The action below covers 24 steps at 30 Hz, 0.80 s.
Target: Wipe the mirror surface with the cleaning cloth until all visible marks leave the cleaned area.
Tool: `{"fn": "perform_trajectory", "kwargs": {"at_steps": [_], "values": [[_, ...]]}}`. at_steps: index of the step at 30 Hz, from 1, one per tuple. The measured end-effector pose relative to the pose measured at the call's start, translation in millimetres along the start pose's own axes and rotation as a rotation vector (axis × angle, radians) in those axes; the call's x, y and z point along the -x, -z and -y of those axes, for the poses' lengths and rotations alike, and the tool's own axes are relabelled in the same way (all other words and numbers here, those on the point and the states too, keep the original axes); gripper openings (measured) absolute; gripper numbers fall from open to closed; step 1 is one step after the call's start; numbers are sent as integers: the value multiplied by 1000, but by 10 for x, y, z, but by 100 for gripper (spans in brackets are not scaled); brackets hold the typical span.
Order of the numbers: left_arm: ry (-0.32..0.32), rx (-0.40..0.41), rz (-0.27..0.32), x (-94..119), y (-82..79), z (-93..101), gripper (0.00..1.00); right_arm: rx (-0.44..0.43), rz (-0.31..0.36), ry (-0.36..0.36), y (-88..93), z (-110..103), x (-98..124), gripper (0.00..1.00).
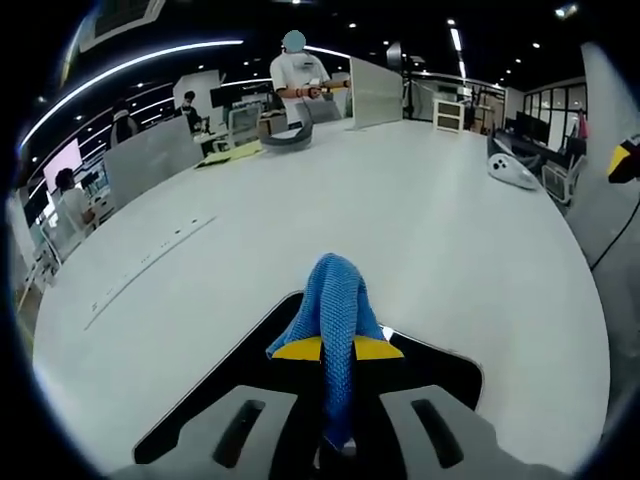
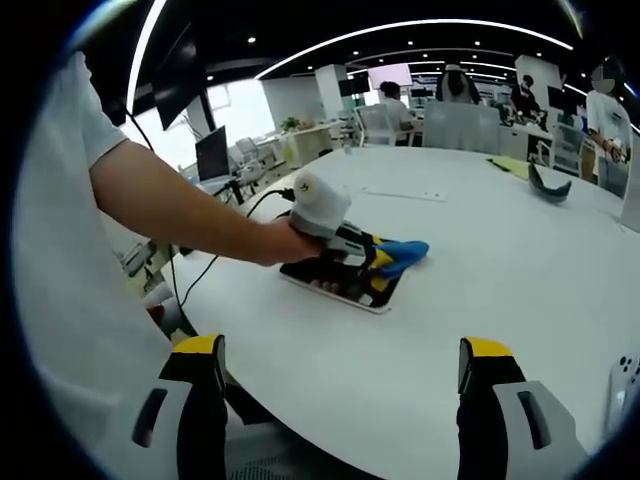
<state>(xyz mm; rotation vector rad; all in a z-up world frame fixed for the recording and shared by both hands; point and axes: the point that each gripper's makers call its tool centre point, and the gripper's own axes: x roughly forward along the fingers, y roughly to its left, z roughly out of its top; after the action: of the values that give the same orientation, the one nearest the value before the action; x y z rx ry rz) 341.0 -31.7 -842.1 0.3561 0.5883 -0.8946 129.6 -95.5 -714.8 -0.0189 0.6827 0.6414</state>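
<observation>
The blue cleaning cloth is pinched between my left gripper's yellow-tipped jaws and presses down on the mirror, a dark rectangular pane flat on the white table. From the right gripper view, the left gripper and a person's hand rest over the mirror, with the cloth at its far edge. My right gripper hangs open above the near table edge, well short of the mirror, with nothing between its fingers.
A person's arm reaches in from the left. A dark curved object and yellow sheets lie at the table's far side, where another person stands. A white device sits at the right. A cable runs off the table's left edge.
</observation>
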Motion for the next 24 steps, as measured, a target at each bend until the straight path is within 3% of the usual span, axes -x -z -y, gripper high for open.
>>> {"fn": "perform_trajectory", "kwargs": {"at_steps": [7, 24], "values": [[3, -45, 1, -37, -35, 61, 6, -4, 7, 5, 3, 34, 18, 96], [37, -41, 12, -50, -44, 71, 6, 7, 14, 16, -27, 56, 57, 96]]}}
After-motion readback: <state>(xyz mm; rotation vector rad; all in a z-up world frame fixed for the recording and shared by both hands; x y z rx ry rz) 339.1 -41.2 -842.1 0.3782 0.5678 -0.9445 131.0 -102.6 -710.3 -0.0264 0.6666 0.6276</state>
